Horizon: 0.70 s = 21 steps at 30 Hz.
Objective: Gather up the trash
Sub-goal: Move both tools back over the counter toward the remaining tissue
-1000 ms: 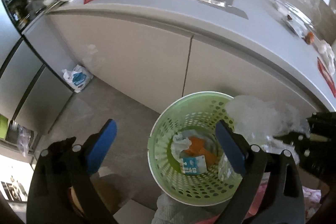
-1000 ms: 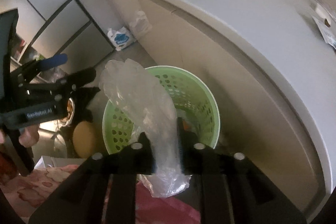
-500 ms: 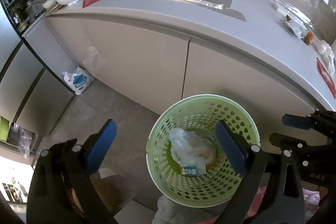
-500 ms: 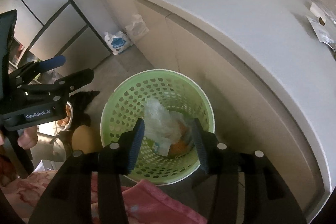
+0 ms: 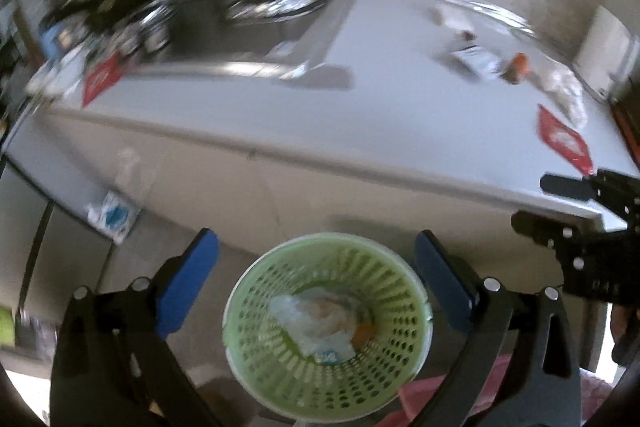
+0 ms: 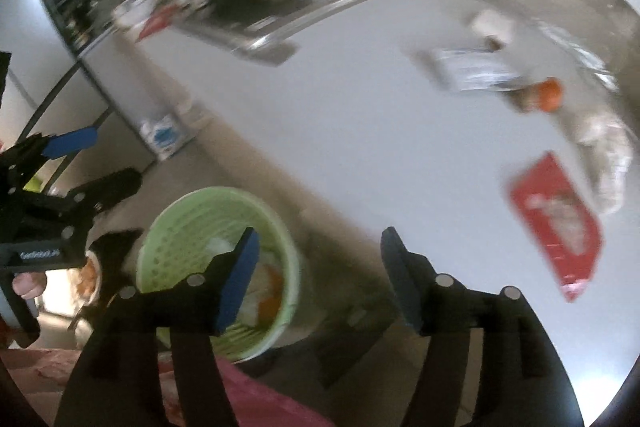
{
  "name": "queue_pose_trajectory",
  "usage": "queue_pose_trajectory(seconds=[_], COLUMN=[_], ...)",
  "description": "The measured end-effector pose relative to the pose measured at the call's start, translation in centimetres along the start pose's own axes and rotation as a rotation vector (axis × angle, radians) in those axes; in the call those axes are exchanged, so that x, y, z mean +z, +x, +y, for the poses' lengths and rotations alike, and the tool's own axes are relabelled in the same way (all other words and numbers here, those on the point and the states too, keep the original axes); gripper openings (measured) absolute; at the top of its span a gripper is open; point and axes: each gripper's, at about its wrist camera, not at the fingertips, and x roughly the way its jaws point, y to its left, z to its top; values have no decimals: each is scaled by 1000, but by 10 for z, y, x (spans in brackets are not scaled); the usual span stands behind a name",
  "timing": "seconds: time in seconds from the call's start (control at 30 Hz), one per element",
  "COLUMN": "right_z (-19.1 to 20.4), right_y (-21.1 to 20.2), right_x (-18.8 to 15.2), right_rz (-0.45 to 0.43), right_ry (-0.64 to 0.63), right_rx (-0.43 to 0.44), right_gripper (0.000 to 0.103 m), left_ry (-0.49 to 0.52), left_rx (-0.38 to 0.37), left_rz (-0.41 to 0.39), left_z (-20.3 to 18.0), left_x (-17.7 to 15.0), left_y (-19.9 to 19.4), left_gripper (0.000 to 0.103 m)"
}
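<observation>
A green perforated trash basket point(image 5: 256, 347) stands on the floor by the counter, also in the right wrist view point(image 6: 168, 227). A clear plastic bag point(image 5: 316, 323) lies inside it on other trash. My left gripper point(image 5: 316, 283) is open and empty above the basket. My right gripper point(image 6: 320, 275) is open and empty, at the basket's right by the counter edge. On the counter lie a red wrapper point(image 6: 556, 223), crumpled clear plastic point(image 6: 608, 155), an orange piece point(image 6: 548, 93) and a white packet point(image 6: 472, 69).
The grey counter point(image 5: 360, 115) runs across with a gas stove point(image 5: 272, 3) and pans at the back left. Another red wrapper point(image 5: 100, 79) lies near the stove. A white-blue bag point(image 5: 114, 215) sits on the floor by the cabinets. Pink cloth point(image 6: 260, 403) is at the bottom.
My right gripper opened and dropped the clear plastic bag into the basket. Both grippers have since lifted, and the views now swing up toward the countertop with motion blur.
</observation>
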Motion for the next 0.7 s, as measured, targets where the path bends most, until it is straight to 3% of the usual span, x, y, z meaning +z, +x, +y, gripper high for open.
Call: queue_pose_trajectory(seconds=[0.33, 0.7], right_z=[-120, -228], right_y=[-24, -34], right_x=[14, 53], right_rz=[-87, -179], right_ry=[173, 316], right_rx=[-184, -309], right_gripper=[73, 81], left_ry=[178, 185], left_rx=[-100, -163], left_rz=[-61, -71], left_z=[-91, -165], left_x=[88, 210], left_y=[20, 79], left_gripper=[95, 95])
